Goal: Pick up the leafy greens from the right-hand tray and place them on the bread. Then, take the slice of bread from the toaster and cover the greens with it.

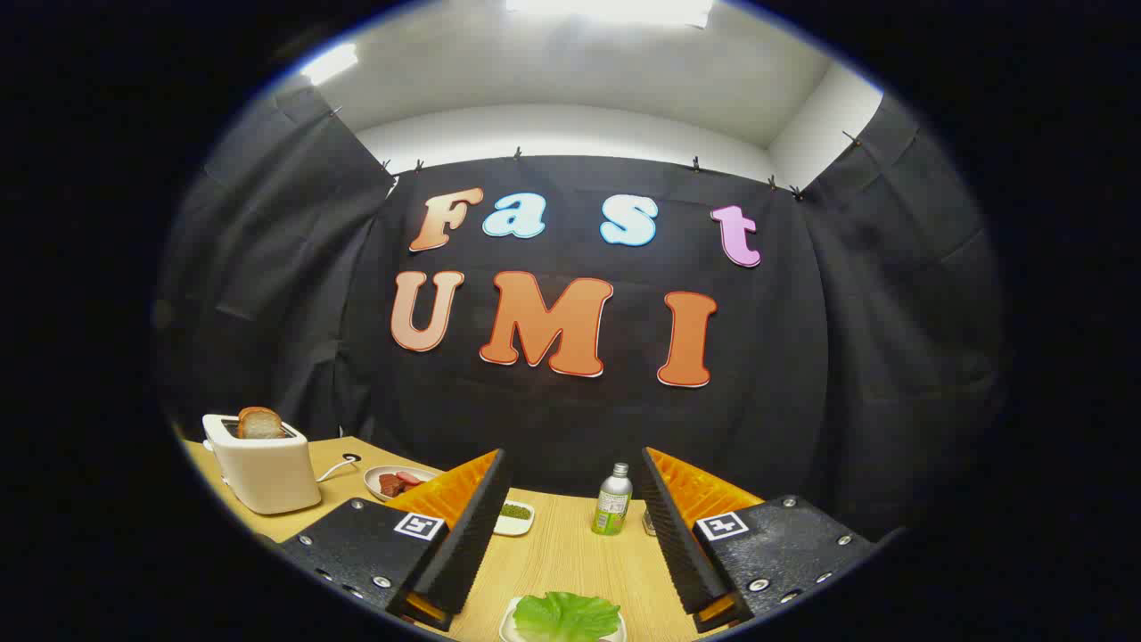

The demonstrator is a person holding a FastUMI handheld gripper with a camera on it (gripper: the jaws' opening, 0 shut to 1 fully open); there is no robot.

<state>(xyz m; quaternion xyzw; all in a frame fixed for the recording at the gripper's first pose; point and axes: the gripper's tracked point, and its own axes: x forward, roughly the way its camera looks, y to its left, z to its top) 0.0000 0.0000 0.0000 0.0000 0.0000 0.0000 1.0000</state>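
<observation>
Tool (570, 535) spread wide, empty, above leafy greens (566, 615) lying between its fingers: light, limp, tearable, best pinched at ruffled edge.

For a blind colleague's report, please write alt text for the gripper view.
The gripper, fingers open and empty, hovers over leafy greens on a small tray on a wooden table. Beyond the fingers stand a bottle and a toaster holding a bread slice.
</observation>
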